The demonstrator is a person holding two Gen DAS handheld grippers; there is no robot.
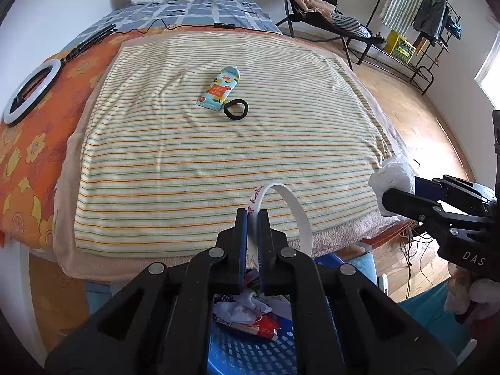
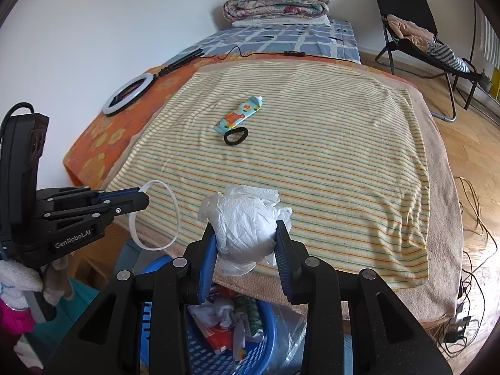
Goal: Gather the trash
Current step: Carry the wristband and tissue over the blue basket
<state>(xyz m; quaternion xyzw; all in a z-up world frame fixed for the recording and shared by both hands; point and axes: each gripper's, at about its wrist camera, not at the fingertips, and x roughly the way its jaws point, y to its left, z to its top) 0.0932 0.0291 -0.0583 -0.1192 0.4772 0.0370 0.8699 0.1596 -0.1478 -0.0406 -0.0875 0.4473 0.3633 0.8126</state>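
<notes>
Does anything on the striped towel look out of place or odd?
Nothing looks spilled or damaged. Only two loose items lie on the striped towel: a flat floral packet and a black oval ring touching its near end. They are probably still to collect.

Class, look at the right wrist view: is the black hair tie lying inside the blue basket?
No. The black hair tie lies on the striped towel beside the floral packet, far from the blue basket.

white walls (image 2: 125, 15) and a wooden floor (image 1: 415, 118). a bed (image 2: 312, 162) under a striped towel, folded quilt (image 2: 275, 0) at its far end. black folding chair (image 2: 406, 22) beyond, clothes rack (image 1: 437, 25) near a bright window (image 1: 490, 75).
</notes>
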